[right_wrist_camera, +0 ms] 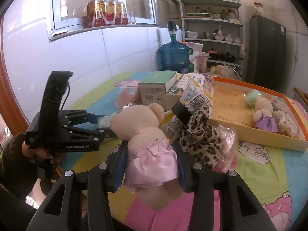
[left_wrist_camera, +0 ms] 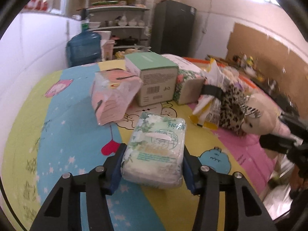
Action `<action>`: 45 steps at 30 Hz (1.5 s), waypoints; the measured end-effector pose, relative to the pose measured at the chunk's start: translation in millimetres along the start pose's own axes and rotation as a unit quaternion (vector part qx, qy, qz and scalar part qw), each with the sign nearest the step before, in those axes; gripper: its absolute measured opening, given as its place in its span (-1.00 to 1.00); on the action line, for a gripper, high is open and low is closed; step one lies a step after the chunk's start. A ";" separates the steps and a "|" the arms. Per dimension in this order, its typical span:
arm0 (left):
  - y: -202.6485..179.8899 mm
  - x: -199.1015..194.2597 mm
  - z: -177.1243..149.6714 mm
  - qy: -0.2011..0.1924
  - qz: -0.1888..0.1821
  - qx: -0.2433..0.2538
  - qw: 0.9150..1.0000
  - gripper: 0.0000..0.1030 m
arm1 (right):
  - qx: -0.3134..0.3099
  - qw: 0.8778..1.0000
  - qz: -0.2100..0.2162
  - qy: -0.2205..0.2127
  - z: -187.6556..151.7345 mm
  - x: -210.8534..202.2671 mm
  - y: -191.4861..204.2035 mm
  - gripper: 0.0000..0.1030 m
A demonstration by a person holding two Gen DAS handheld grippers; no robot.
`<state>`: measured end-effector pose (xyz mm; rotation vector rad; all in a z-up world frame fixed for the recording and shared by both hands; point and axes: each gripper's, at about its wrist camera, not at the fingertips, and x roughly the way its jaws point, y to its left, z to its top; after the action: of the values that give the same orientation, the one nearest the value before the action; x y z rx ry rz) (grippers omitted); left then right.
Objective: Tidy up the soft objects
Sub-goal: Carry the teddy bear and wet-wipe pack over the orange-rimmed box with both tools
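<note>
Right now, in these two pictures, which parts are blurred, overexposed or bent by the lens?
Left wrist view: the shelves and water jug look smeared, the top window area is blown out, and the tissue pack in the left gripper stays fairly sharp. Right wrist view: sharper overall; the fisheye curves the window frame, and the teddy bear is clear.

The soft tissue pack [left_wrist_camera: 154, 150] is pale green with white flowers, on a cartoon-printed cloth [left_wrist_camera: 63, 134] banded blue, yellow and pink. The cream plush bear [right_wrist_camera: 142, 132] wears a shiny pink skirt, beside a leopard-spotted fabric piece [right_wrist_camera: 200, 138].
</note>
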<state>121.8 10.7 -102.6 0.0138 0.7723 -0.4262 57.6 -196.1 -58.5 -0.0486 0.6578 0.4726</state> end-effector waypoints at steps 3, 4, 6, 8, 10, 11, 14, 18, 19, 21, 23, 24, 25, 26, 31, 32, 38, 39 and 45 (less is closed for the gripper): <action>-2.8 -10.4 -3.0 -0.011 0.016 -0.017 1.000 0.02 | 0.001 1.000 -0.002 -0.007 3.4 -2.4 -0.2 -0.10; -4.8 -13.4 -2.9 -0.014 0.021 -0.018 1.000 0.01 | 0.001 1.000 -0.002 -0.009 4.4 -3.0 0.0 -0.10; -9.4 -21.6 -2.2 -0.024 0.031 -0.024 0.999 0.01 | 0.000 1.000 -0.004 -0.015 6.7 -5.0 0.3 -0.10; -13.1 -29.6 0.2 -0.033 0.041 -0.037 0.998 0.01 | -0.001 1.000 -0.006 -0.021 9.0 -6.6 -0.1 -0.10; -15.2 -36.6 4.1 -0.042 0.052 -0.052 0.996 0.01 | 0.000 1.000 -0.009 -0.027 11.0 -8.3 -1.3 -0.10; -16.4 -39.7 6.1 -0.047 0.058 -0.056 0.996 0.01 | 0.001 1.000 -0.010 -0.029 11.8 -9.4 -2.0 -0.10; -22.6 -49.2 12.4 -0.062 0.088 -0.057 0.993 0.01 | -0.001 0.999 -0.015 -0.038 15.0 -13.8 -3.9 -0.10; -32.7 -58.3 22.2 -0.078 0.117 -0.053 0.989 0.01 | -0.002 0.998 -0.028 -0.051 19.3 -23.0 -10.2 -0.10; -34.7 -59.6 25.3 -0.081 0.122 -0.053 0.988 0.01 | -0.002 0.998 -0.034 -0.054 19.6 -25.3 -11.6 -0.10; -38.8 -62.8 28.8 -0.089 0.128 -0.056 0.986 0.01 | -0.001 0.997 -0.041 -0.062 19.7 -31.1 -15.9 -0.10; -44.0 -65.3 32.3 -0.096 0.127 -0.059 0.986 0.00 | 0.005 0.997 -0.044 -0.069 20.1 -37.4 -21.8 -0.10; -45.9 -66.7 33.6 -0.100 0.126 -0.059 0.985 0.00 | 0.006 0.996 -0.046 -0.072 21.2 -40.3 -24.8 -0.10; -49.6 -68.2 35.6 -0.104 0.123 -0.058 0.985 0.00 | 0.007 0.996 -0.049 -0.074 21.6 -42.8 -26.8 -0.10; -52.9 -68.3 37.8 -0.108 0.119 -0.057 0.985 0.00 | 0.009 0.996 -0.053 -0.077 22.1 -46.3 -30.6 -0.10; -77.3 -65.4 50.7 -0.117 0.102 -0.043 0.987 0.00 | 0.024 0.993 -0.069 -0.094 21.0 -61.6 -49.8 -0.10; -82.2 -64.4 53.9 -0.119 0.097 -0.042 0.987 0.00 | 0.027 0.992 -0.072 -0.097 20.3 -64.1 -54.0 -0.10; -109.9 -53.7 74.7 -0.127 0.071 -0.034 0.989 0.00 | 0.041 0.989 -0.095 -0.107 20.7 -79.3 -85.3 -0.10; -114.3 -50.6 78.8 -0.127 0.066 -0.034 0.989 0.00 | 0.041 0.988 -0.098 -0.108 21.5 -80.4 -89.5 -0.10; -139.9 -28.9 107.9 -0.128 0.052 -0.034 0.990 0.00 | 0.047 0.983 -0.126 -0.121 34.3 -87.7 -123.6 -0.10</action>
<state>123.1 -124.6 14.6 -0.0628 0.5305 -0.2963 71.0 -335.7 8.4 0.0141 0.4263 0.1976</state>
